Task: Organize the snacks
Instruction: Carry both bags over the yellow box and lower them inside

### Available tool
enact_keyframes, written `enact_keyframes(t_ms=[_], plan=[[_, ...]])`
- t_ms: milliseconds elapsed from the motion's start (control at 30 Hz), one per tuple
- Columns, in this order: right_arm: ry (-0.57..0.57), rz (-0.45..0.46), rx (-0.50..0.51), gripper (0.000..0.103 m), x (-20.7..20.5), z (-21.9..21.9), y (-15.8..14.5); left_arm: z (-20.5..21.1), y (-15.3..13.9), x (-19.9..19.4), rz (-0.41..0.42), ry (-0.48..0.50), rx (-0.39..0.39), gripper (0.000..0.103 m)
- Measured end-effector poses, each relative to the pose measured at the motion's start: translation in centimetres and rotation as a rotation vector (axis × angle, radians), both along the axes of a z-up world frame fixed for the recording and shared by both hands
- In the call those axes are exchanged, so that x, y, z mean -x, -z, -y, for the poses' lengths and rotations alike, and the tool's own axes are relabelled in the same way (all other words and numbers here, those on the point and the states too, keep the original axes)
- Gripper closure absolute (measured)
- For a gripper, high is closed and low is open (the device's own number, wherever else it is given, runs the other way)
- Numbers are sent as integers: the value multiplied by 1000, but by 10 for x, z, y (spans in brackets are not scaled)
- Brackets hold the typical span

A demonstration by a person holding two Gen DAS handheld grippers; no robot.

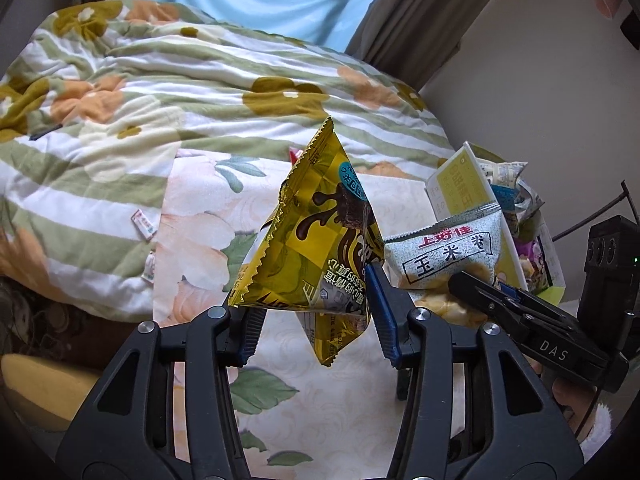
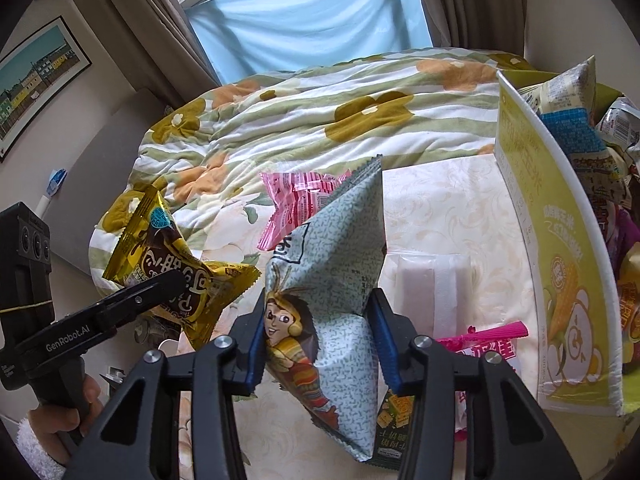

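Bed (image 1: pixel 120 92): striped floral quilt, blue curtain (image 2: pixel 304 20) at upper centre, framed picture (image 2: pixel 36 76) upper left. Left tool (image 1: pixel 312 312) clenched on yellow snack packet (image 1: pixel 316 240); right tool (image 2: pixel 316 344) clenched on pale green snack packet (image 2: pixel 340 248). Box (image 2: pixel 560 240) of snacks at right.

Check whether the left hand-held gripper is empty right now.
No, the left hand-held gripper is clamped on a yellow snack bag, held up off the bed.

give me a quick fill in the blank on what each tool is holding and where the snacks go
The left tool is shut on a ____ snack packet.
The right tool grips a pale packet printed with a cartoon ____.
The snack box has yellow-green walls and a ____ rim.

Missing words: yellow; child; white
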State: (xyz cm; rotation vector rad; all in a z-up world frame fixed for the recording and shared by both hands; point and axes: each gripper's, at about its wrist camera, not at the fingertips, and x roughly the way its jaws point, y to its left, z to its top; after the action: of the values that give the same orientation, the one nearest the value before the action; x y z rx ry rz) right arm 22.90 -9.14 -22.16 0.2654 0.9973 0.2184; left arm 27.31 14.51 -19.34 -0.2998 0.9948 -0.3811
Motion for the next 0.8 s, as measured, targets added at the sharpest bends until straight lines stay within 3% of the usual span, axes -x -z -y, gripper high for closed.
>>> enact_keyframes(t_ms=[267, 467, 667, 800], plan=[[58, 104, -7, 61, 30, 33, -62, 51, -60, 9, 98, 84, 9, 59], [115, 177, -3, 61, 54, 84, -102, 122, -96, 16, 161, 151, 26, 59], [167, 203, 34, 61, 67, 157, -123, 214, -113, 17, 180, 187, 50, 59], [203, 218, 61, 61, 73, 210, -131, 280, -104, 7, 151, 206, 26, 59]])
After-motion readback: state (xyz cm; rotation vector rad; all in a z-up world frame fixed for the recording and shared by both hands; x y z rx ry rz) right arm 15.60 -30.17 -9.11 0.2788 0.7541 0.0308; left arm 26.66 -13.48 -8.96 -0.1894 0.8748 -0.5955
